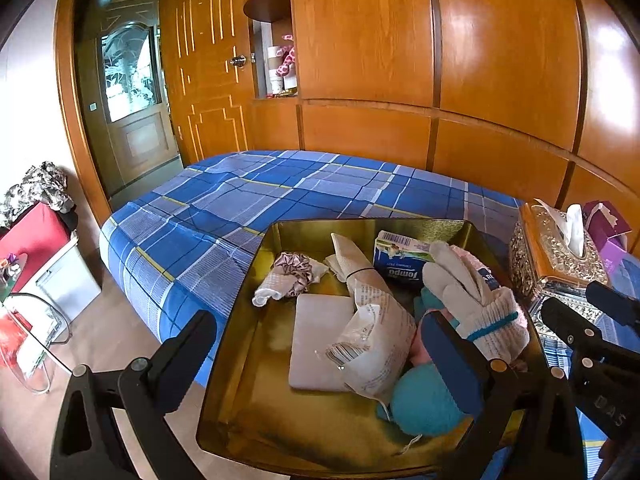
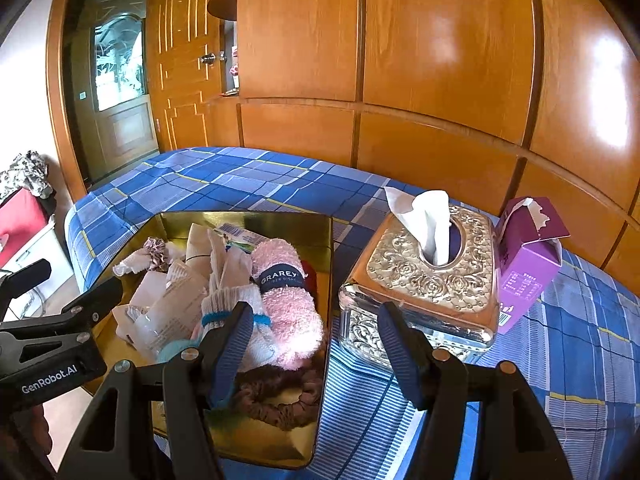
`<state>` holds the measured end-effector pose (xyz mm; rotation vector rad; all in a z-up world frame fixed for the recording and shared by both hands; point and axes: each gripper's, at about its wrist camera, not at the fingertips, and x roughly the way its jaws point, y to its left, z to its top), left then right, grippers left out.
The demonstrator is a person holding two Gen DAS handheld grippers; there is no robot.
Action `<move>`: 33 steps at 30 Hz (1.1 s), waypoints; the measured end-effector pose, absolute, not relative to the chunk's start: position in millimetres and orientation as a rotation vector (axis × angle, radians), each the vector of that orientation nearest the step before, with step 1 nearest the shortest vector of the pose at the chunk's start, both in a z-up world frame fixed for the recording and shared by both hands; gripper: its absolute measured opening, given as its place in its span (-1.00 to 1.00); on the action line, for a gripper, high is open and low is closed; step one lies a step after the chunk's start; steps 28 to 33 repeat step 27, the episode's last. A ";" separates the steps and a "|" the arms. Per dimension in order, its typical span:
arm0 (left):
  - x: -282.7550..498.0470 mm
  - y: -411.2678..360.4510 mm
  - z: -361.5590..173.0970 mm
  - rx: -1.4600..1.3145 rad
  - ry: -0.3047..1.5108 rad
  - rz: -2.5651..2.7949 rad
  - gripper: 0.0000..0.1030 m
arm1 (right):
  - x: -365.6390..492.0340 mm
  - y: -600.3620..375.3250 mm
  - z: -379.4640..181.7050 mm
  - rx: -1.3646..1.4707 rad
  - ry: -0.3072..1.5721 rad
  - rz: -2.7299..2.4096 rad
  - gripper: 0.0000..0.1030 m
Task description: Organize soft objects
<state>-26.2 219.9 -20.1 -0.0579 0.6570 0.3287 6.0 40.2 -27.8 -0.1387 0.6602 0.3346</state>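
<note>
On the blue plaid bedspread (image 2: 248,184) sits my gold tray (image 1: 256,380) of soft things. Both my grippers, left gripper (image 1: 332,344) and right gripper (image 2: 316,340), gape empty. The fluffy pink yarn skein (image 2: 286,300) lies lengthwise, left of my right jaws, beside knitted gloves (image 1: 472,296); the embossed metal tissue box (image 2: 424,280) stands right.

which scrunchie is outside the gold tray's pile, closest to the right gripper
The dark brown scrunchie, lying at the tray's near end just by the right gripper. The pale pink scrunchie sits at the far left corner, on a white cloth.
</note>
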 end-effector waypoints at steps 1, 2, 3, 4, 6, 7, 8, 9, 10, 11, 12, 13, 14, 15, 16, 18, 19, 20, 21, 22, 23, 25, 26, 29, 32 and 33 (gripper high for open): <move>-26.1 219.6 -20.3 -0.055 0.658 0.331 0.99 | 6.3 40.3 -27.9 -0.138 0.660 0.334 0.27; -25.9 219.3 -20.3 -0.053 0.659 0.332 0.99 | 6.2 40.0 -27.9 -0.137 0.661 0.334 0.27; -25.9 219.2 -20.5 -0.052 0.659 0.333 0.99 | 6.3 39.8 -28.1 -0.136 0.662 0.334 0.27; -26.0 219.2 -20.6 -0.052 0.659 0.334 0.99 | 6.6 39.7 -28.2 -0.134 0.663 0.334 0.27; -26.3 219.4 -20.8 -0.055 0.661 0.333 0.99 | 6.4 39.7 -28.3 -0.132 0.665 0.335 0.27; -26.4 219.4 -20.8 -0.055 0.661 0.335 0.99 | 6.5 39.6 -28.3 -0.132 0.664 0.335 0.26; -26.1 219.6 -20.9 -0.056 0.661 0.335 0.99 | 6.7 39.6 -28.3 -0.132 0.664 0.335 0.27; -26.0 219.9 -21.1 -0.058 0.662 0.335 0.99 | 6.9 39.6 -28.4 -0.131 0.664 0.336 0.26; -26.1 220.0 -21.1 -0.059 0.662 0.337 0.99 | 7.1 39.4 -28.4 -0.129 0.665 0.337 0.26; -26.1 220.1 -21.1 -0.060 0.663 0.338 0.99 | 7.2 39.3 -28.6 -0.129 0.666 0.336 0.27; -26.2 220.2 -21.0 -0.060 0.662 0.340 0.99 | 7.2 39.4 -28.7 -0.129 0.666 0.337 0.26; -26.2 220.3 -21.1 -0.060 0.662 0.342 0.99 | 7.4 39.4 -29.0 -0.129 0.667 0.336 0.27; -26.1 220.5 -21.2 -0.061 0.663 0.343 0.99 | 7.5 39.4 -29.1 -0.128 0.667 0.336 0.27; -25.9 220.8 -21.3 -0.063 0.664 0.341 0.99 | 7.5 39.2 -29.2 -0.128 0.668 0.336 0.27; -26.0 221.0 -21.5 -0.066 0.665 0.340 0.99 | 7.2 39.1 -29.4 -0.128 0.668 0.336 0.27; -25.6 221.0 -22.1 -0.066 0.667 0.340 0.99 | 7.3 39.2 -29.8 -0.129 0.669 0.335 0.27; -25.3 220.8 -22.5 -0.066 0.669 0.339 0.99 | 6.9 38.9 -30.2 -0.130 0.670 0.336 0.27; -25.2 220.6 -22.8 -0.068 0.672 0.338 0.99 | 6.9 38.9 -30.5 -0.130 0.671 0.337 0.27; -25.1 220.2 -23.1 -0.068 0.672 0.338 0.99 | 6.8 38.7 -30.9 -0.130 0.671 0.336 0.27; -25.5 219.9 -23.5 -0.068 0.670 0.337 0.99 | 6.2 38.5 -31.0 -0.130 0.671 0.334 0.26; -26.8 219.9 -23.6 -0.071 0.663 0.339 0.99 | 6.0 38.2 -31.0 -0.129 0.670 0.333 0.26; -27.8 220.5 -23.6 -0.073 0.655 0.343 0.99 | 5.2 36.9 -30.1 -0.127 0.666 0.334 0.26; -27.6 220.3 -23.3 -0.072 0.656 0.340 0.99 | 4.7 36.1 -29.2 -0.125 0.661 0.333 0.26; -27.4 220.1 -23.2 -0.072 0.657 0.338 0.99 | 4.0 34.6 -27.5 -0.121 0.655 0.332 0.26; -27.4 220.1 -23.2 -0.072 0.657 0.338 0.99 | 4.0 34.6 -27.5 -0.121 0.655 0.332 0.26; -27.4 220.1 -23.2 -0.072 0.657 0.338 0.99 | 4.0 34.6 -27.5 -0.121 0.655 0.332 0.26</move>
